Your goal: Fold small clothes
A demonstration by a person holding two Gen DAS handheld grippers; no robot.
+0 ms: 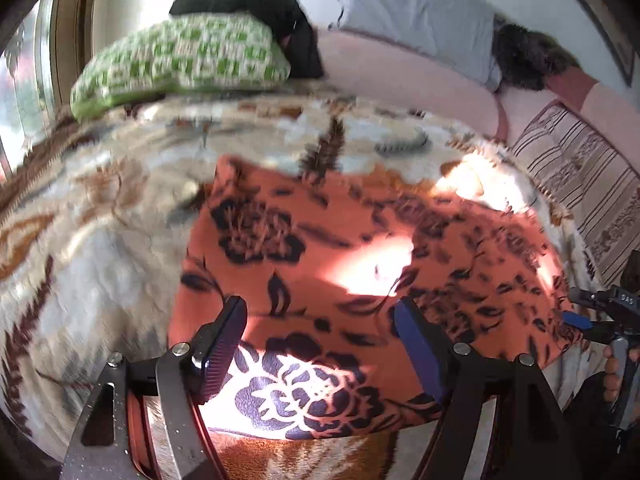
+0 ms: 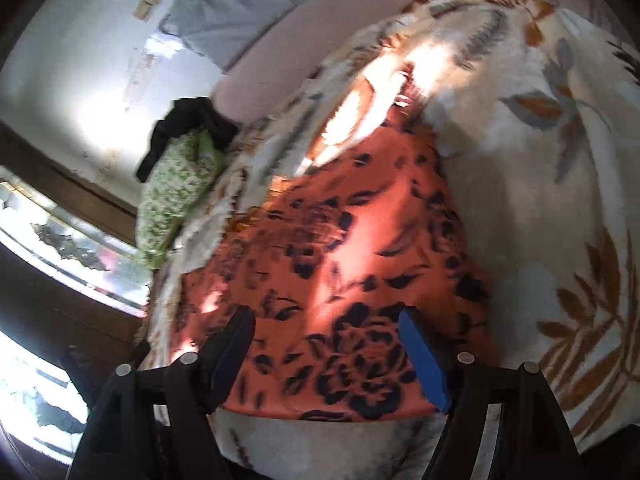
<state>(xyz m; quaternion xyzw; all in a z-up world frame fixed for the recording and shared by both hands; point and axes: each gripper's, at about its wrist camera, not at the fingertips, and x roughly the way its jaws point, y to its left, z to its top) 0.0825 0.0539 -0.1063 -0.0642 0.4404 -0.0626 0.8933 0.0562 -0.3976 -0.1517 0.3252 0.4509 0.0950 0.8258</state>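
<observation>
Orange cloth printed with dark navy flowers and leaves lies flat just ahead of both my claws, spread on a fluffy cream blanket (image 1: 92,248) patterned with brown and grey leaves. My left claw (image 1: 320,320) stands apart, its two ribbed pads hanging over the near edge of the orange garment (image 1: 320,240) with nothing pinched between them. My right claw (image 2: 326,340) is also apart, empty, above the garment's near edge (image 2: 340,248); it shows at the right border of the left view too. Patches of sunlight fall across the cloth, bleaching a large flower near its near edge to white. The garment looks smooth, roughly rectangular, its corners rounded. Farther off, a green-and-white pillow (image 1: 180,60) sits on the bed with a black garment (image 1: 256,8) draped behind it, then a grey pillow (image 1: 416,12) against the wall.
</observation>
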